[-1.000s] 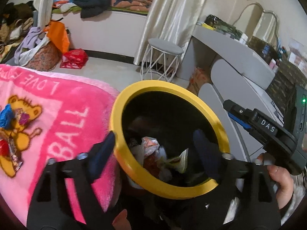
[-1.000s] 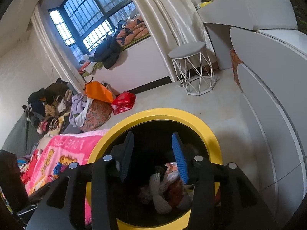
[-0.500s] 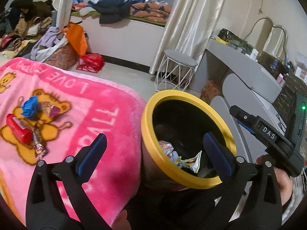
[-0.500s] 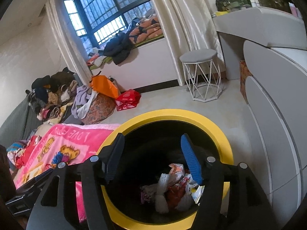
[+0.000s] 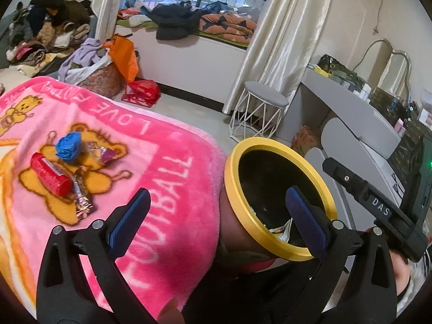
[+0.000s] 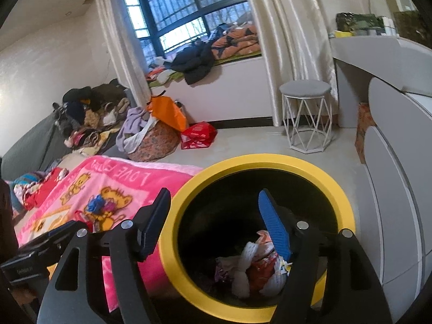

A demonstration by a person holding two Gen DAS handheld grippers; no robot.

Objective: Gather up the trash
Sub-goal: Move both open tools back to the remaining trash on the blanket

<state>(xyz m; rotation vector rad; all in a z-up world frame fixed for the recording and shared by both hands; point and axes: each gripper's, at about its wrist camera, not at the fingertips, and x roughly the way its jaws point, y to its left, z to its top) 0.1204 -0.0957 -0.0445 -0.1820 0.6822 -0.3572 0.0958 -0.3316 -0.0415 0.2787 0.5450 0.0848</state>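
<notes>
A black bin with a yellow rim (image 5: pixel 280 197) (image 6: pixel 256 162) stands beside the bed and holds several wrappers (image 6: pixel 256 267). On the pink blanket (image 5: pixel 151 189) lie a red tube (image 5: pixel 51 174), a blue crumpled piece (image 5: pixel 68 145) and candy wrappers (image 5: pixel 82 199); they show small in the right wrist view (image 6: pixel 97 205). My left gripper (image 5: pixel 216 216) is open and empty above the blanket edge and the bin. My right gripper (image 6: pixel 216 221) is open and empty over the bin mouth.
A grey stool (image 5: pixel 259 116) stands on the floor beyond the bin. A grey vanity desk (image 5: pixel 359 124) is at the right. Bags and piled clothes (image 5: pixel 108 62) lie by the window seat. The other gripper's body (image 5: pixel 378 208) is at the right.
Both grippers have pulled back and up from the bin. The left has swung left, bringing the blanket's trash into view. The right gripper's jaws have opened wider.
</notes>
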